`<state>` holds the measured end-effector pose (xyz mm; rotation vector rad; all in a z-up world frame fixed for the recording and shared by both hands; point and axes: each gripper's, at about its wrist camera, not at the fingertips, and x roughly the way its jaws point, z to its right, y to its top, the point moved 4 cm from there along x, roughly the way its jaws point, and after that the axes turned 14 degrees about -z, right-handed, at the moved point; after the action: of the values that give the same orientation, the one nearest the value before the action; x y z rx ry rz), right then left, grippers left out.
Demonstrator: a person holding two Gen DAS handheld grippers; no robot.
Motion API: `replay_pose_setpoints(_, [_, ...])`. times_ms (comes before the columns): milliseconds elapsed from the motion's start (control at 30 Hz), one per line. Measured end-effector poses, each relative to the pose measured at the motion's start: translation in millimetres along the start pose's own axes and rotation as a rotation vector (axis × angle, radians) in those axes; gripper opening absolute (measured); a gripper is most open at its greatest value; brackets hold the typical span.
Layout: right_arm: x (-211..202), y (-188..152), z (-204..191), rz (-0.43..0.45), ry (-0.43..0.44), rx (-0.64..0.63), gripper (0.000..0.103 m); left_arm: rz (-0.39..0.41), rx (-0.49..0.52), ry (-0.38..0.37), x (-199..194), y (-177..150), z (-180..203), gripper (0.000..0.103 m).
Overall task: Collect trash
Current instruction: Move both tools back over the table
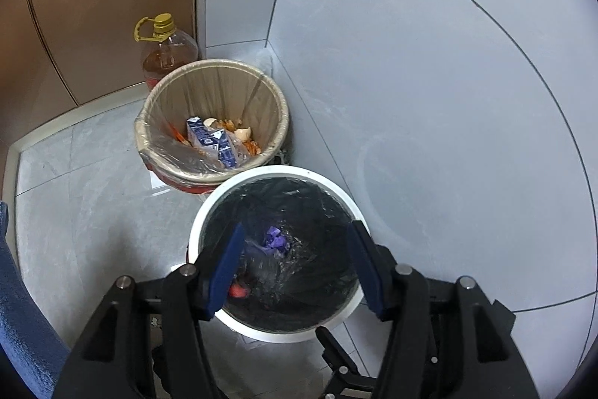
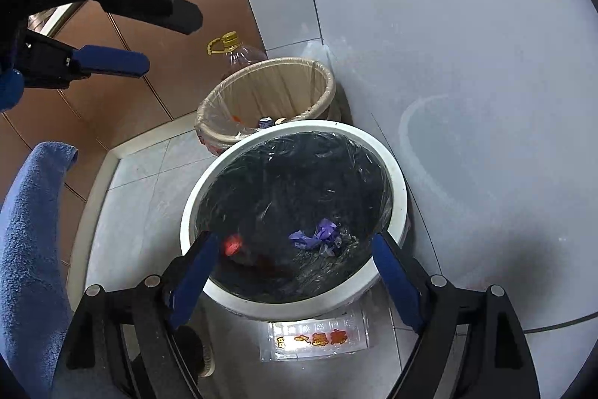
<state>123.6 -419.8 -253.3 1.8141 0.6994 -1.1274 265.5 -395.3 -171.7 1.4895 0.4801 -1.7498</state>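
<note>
I had both grippers, left gripper (image 1: 295, 264) and right gripper (image 2: 295, 272), spread wide and empty over the black-lined white bin (image 2: 400, 174); purple wrapper (image 2: 317, 234) lay inside.

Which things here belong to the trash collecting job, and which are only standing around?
Job:
- white bin with black liner
- purple wrapper and red scrap inside it
- beige-lined bin holding a blue carton
- left tool and right tool, both open, empty

Just there:
- oil bottle
- printed packet on the floor
</note>
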Motion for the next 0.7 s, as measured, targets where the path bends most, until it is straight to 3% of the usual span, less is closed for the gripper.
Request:
replay_pose_setpoints(200, [-2,-1,-5,0.003,0.021,0.003,0.089,0.088,-0.039,-0.022,-33,-11,-2,0.056])
replay_pose_setpoints(367, [-25,0,-25,0.046,0.043,-0.044,0.097,0.246,-0.101,0.026,-89,-34,-8,0.056])
replay_pose_setpoints(500, [-63,1,-43,0.120,0.050,-0.086,0.100,0.333,-0.113,0.063,-140,-68,-12,0.056])
replay_pose_setpoints(700, [-127,-1,-73,0.223,0.080,-0.137,0.103,0.439,-0.149,0.104,-202,-130,-21,0.065])
